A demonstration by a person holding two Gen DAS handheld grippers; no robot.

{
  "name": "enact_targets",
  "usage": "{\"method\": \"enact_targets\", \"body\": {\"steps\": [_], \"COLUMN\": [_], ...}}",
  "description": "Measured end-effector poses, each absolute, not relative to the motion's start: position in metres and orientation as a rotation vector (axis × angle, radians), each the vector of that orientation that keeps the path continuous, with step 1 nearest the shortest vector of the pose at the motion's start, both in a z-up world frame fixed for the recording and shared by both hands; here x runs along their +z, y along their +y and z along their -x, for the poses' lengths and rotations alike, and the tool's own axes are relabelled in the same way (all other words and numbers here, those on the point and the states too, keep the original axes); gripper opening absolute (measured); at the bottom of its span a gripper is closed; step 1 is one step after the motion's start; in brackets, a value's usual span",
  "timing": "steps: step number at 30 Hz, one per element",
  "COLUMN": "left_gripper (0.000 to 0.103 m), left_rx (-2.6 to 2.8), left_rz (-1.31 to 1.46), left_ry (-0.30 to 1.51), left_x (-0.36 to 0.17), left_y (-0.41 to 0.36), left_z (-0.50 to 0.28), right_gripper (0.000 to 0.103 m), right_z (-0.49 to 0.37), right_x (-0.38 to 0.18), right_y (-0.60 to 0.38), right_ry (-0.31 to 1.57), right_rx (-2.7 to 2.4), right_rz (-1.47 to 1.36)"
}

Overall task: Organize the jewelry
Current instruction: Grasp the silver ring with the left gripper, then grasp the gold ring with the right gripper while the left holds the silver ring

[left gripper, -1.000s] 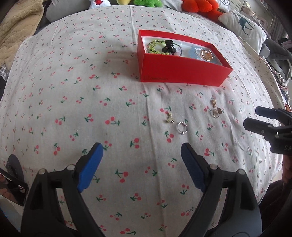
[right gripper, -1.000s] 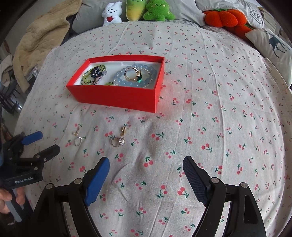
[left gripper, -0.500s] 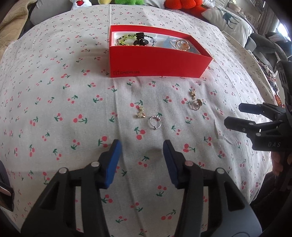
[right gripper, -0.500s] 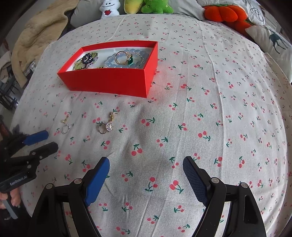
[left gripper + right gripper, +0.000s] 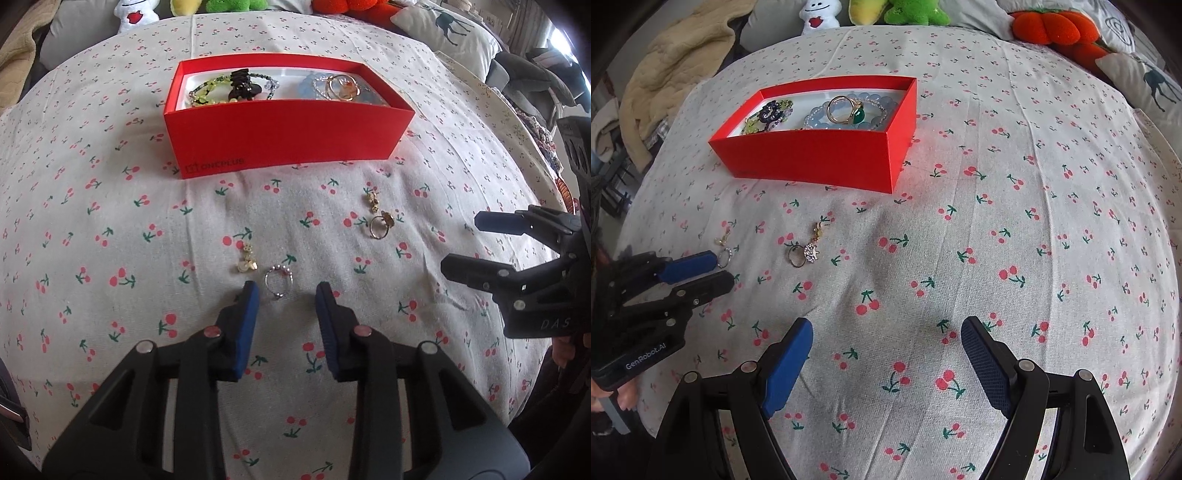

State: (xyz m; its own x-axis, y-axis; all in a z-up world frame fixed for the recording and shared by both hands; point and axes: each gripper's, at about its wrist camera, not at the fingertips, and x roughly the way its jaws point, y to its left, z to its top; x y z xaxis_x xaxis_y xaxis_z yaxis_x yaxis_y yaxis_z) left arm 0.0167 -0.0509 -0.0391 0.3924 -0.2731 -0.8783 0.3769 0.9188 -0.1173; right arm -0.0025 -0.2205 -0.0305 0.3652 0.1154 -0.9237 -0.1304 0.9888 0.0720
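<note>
- Across the whole scene a white cotton sheet printed with red cherries (image 5: 110,229) is spread, soft and slightly rumpled, so small items are likely to sink a little into it.
- Toward the far side a red rectangular cardboard box (image 5: 284,133) is set, open-topped; bracelets and a gold ring are already held in it, though its near wall hides part of the contents.
- At the right edge of the left wrist view the right gripper (image 5: 886,354) is seen held wide open above bare cloth, with nothing between its jaws.
- The left gripper (image 5: 286,295) is lowered just short of the small silver ring with pink beads (image 5: 279,282); its jaws have just been closing and stand partly open, the ring lying just ahead of the tips, not yet pinched.
- The ring is judged light, stiff and slippery; it would best be taken across its band, with the tips pressed lightly into the cloth.
- Just left of it a small gold charm earring (image 5: 246,258) is laid, and well to the right a gold ring with a charm (image 5: 378,225); their fine detail cannot be made out.
</note>
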Motion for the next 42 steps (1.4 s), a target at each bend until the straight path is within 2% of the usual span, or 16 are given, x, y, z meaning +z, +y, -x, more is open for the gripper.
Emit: {"method": "enact_targets", "body": {"steps": [4, 7, 9, 30, 32, 42], "left_gripper": [0.030, 0.024, 0.016, 0.016, 0.016, 0.016], "left_rx": [-0.415, -0.408, -0.400, -0.356, -0.345, -0.320], "left_rz": [-0.118, -0.132, -0.150, -0.120, -0.106, -0.068], "left_ry": [1.086, 1.082, 1.077, 1.075, 1.084, 1.093], "left_x": [-0.040, -0.041, -0.041, -0.030, -0.031, -0.030], "left_y": [-0.054, -0.055, -0.056, -0.007, 0.000, 0.022], "left_z": [-0.021, -0.021, -0.021, -0.008, -0.008, -0.007], "right_gripper": [0.084, 0.084, 0.084, 0.083, 0.082, 0.055], "right_z": [0.002, 0.001, 0.000, -0.019, -0.021, -0.036], "right_x": [-0.032, -0.032, -0.032, -0.042, -0.042, -0.045], "right_y": [-0.221, -0.222, -0.223, -0.183, -0.175, -0.152], "right_ry": [1.188, 1.188, 1.188, 1.198, 1.197, 1.183], "right_rx": [0.157, 0.155, 0.153, 0.178, 0.180, 0.181], "right_rz": [0.013, 0.012, 0.011, 0.048, 0.063, 0.089]}}
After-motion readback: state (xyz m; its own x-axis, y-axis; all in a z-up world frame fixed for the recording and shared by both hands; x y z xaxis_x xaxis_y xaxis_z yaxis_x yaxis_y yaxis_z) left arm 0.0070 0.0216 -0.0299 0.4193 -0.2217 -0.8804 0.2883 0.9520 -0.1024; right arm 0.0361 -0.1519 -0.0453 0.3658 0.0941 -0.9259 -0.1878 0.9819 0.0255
